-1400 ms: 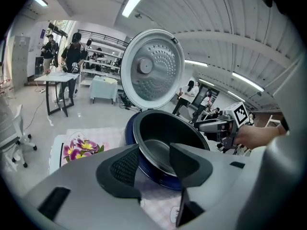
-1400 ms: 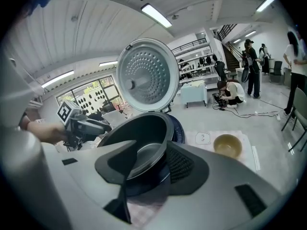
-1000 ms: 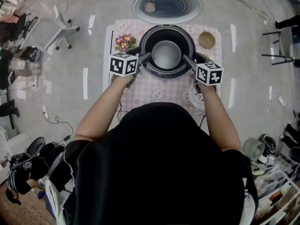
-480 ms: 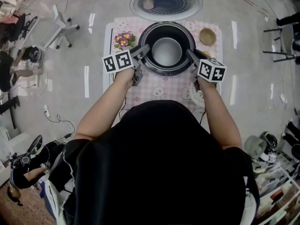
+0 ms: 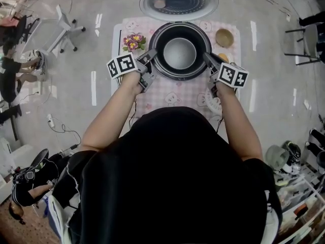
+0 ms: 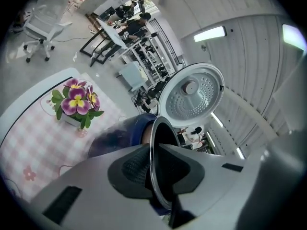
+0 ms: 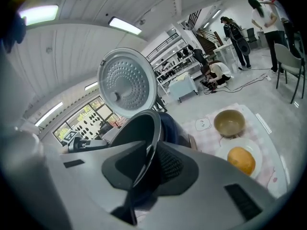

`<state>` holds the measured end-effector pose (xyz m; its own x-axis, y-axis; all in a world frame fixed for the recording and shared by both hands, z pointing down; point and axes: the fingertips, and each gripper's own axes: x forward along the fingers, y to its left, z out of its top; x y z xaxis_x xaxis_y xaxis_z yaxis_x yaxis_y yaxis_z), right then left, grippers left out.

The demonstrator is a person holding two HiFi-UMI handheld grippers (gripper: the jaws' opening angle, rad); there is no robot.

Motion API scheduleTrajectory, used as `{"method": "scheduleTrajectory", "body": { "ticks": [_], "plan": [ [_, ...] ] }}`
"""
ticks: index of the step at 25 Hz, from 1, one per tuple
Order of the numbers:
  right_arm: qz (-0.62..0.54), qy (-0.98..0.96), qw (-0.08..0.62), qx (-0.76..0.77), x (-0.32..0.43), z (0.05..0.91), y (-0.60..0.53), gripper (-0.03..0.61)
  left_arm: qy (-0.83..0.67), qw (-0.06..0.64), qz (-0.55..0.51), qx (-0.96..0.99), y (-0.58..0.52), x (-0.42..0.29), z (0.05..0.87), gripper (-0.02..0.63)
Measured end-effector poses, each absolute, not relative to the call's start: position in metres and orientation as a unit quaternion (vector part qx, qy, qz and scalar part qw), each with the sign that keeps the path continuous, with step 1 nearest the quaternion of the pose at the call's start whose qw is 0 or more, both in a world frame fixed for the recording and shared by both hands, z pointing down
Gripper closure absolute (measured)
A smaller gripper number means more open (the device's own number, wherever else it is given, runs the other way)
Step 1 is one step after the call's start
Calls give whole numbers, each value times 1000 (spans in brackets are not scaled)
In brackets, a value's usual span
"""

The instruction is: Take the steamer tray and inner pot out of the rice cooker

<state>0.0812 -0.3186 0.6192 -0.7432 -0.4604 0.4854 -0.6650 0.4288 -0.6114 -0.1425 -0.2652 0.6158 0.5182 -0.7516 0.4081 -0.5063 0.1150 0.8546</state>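
The open rice cooker stands on the pink checked cloth with its lid tipped back. The dark inner pot sits in it, grey bottom showing. My left gripper is at the pot's left rim and my right gripper at its right rim. Both pairs of jaws have just been closing. In the left gripper view the thin rim is pinched between the pads of my left gripper. In the right gripper view my right gripper pinches the rim likewise. A white slotted round thing, perhaps the steamer tray, lies by my right wrist.
A pot of purple flowers stands left of the cooker. A brown bowl and a plate with an orange bun stand to its right. Chairs, cables and shelves surround the small table.
Both grippers have closed onto the inner pot's rim. The left gripper has rolled, its marker cube now turned flatter; the right has rolled slightly. Neither hand has shifted much.
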Motion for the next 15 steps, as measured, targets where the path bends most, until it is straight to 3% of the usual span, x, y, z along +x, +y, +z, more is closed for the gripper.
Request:
{"method": "scheduleTrajectory", "body": {
  "ticks": [2, 15],
  "plan": [
    [417, -837, 114, 335, 81, 615, -318, 512, -478, 574, -98, 658, -261, -142, 618, 571],
    [408, -848, 84, 329, 82, 577, -314, 523, -460, 546, -108, 692, -254, -142, 583, 574]
  ]
}}
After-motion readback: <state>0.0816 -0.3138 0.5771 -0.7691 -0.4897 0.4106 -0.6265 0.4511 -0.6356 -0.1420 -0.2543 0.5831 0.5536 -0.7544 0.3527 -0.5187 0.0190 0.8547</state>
